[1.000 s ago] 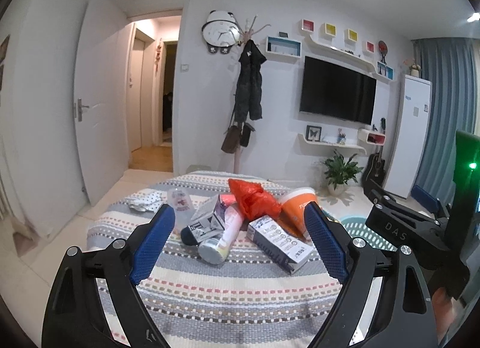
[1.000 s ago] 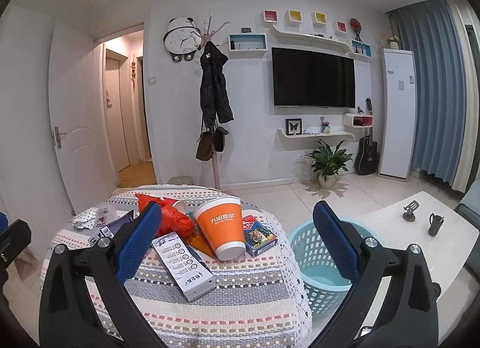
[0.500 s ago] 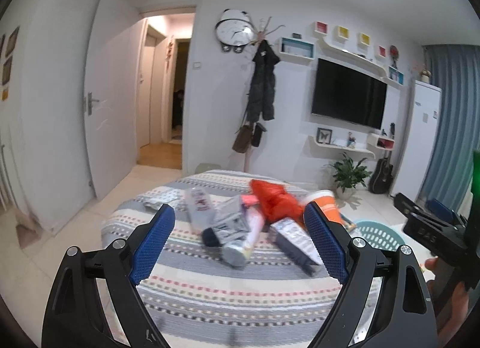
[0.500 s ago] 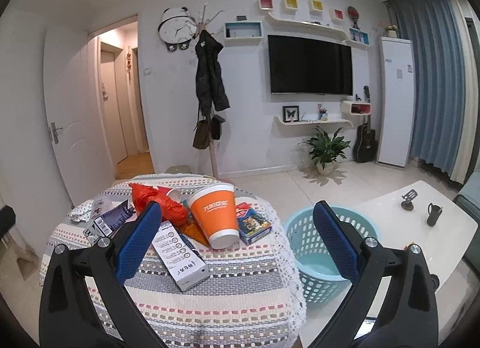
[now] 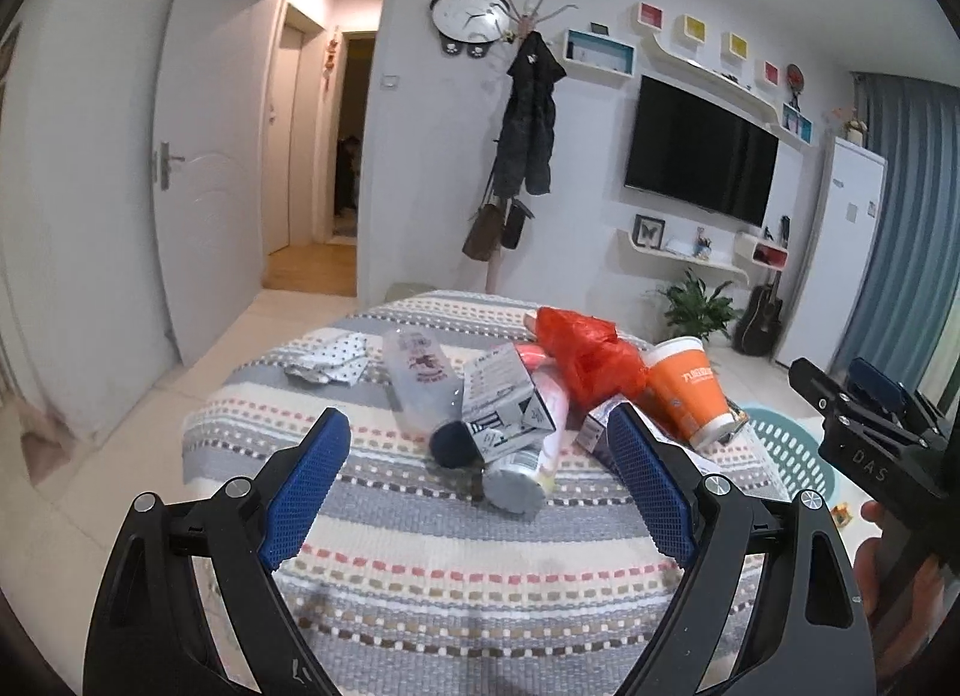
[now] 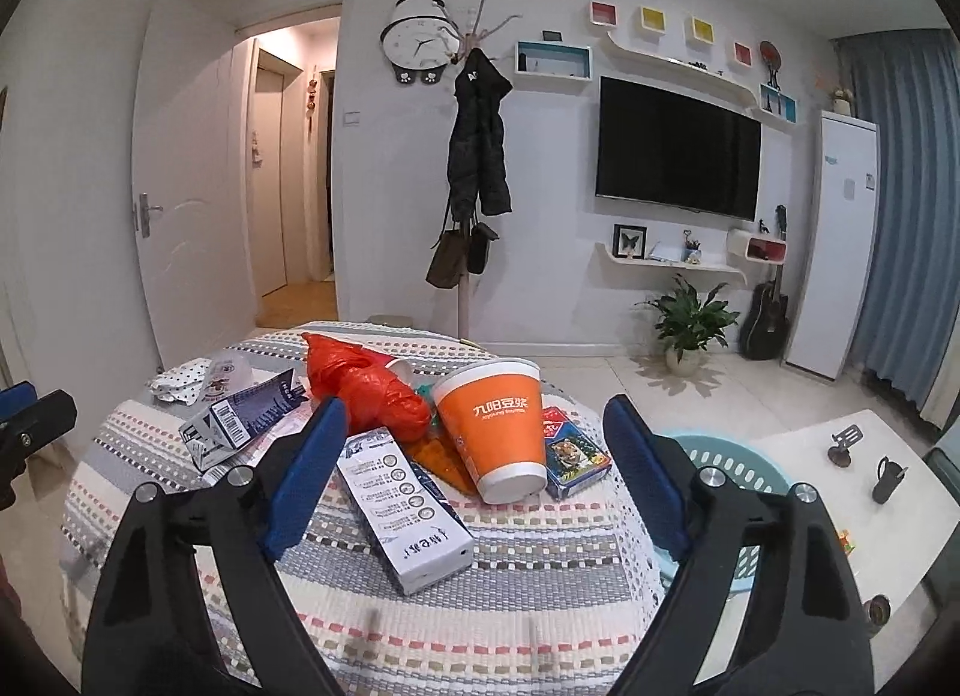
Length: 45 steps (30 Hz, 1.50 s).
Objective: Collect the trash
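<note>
A heap of trash lies on the round table's striped cloth (image 5: 420, 564). In it are an upturned orange paper cup (image 6: 498, 420), a red plastic bag (image 6: 366, 384), a long white box (image 6: 408, 504), a grey carton (image 5: 504, 402), a silver-capped tube (image 5: 528, 468) and a clear bottle (image 5: 417, 378). My left gripper (image 5: 478, 426) is open just short of the carton and tube. My right gripper (image 6: 474, 414) faces the cup and white box. Its jaws are closing, and the pads touch nothing.
A teal slotted basket (image 6: 720, 456) stands on the floor right of the table. Beside the cup lies a small blue card box (image 6: 573, 456); a polka-dot wrapper (image 5: 336, 357) lies far left. A white low table (image 6: 840, 492) is at right, a coat rack (image 6: 474, 156) behind.
Both grippers have come closer to the heap and a little lower. The right gripper's fingers have drawn closer together; the left gripper's spread is unchanged.
</note>
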{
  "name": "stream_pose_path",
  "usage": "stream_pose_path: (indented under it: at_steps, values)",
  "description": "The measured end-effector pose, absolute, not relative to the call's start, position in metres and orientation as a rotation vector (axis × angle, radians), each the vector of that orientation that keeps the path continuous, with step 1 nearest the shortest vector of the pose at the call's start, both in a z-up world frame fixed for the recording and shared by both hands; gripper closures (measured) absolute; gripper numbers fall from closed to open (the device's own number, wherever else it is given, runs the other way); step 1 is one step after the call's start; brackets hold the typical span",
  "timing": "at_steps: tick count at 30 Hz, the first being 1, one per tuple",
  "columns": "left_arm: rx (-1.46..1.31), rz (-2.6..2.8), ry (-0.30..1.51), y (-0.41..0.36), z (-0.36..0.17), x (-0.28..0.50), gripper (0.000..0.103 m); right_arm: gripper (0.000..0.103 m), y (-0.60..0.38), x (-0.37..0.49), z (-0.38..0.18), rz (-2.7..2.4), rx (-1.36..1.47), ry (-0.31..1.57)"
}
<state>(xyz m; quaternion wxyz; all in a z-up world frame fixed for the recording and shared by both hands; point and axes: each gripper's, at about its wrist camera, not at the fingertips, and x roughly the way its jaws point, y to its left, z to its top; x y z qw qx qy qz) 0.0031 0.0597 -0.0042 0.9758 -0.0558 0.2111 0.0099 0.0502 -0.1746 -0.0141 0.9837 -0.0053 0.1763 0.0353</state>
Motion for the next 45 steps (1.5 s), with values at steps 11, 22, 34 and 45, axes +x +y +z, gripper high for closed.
stream_pose_path:
  at_steps: [11, 22, 34, 45]
  values:
    - [-0.085, -0.009, 0.413, 0.043, 0.004, 0.015, 0.018, 0.021, -0.181, 0.051, -0.009, 0.052, -0.011, 0.350]
    - [-0.115, -0.018, 0.437, 0.044, -0.002, 0.028, 0.018, 0.021, -0.189, 0.050, -0.019, 0.042, -0.023, 0.367]
    - [-0.115, -0.023, 0.433, 0.049, 0.006, 0.029, 0.018, 0.021, -0.197, 0.050, -0.017, 0.071, 0.021, 0.328]
    - [-0.172, -0.148, 0.647, 0.069, -0.001, 0.106, 0.018, 0.039, -0.182, 0.084, -0.036, 0.171, -0.038, 0.451]
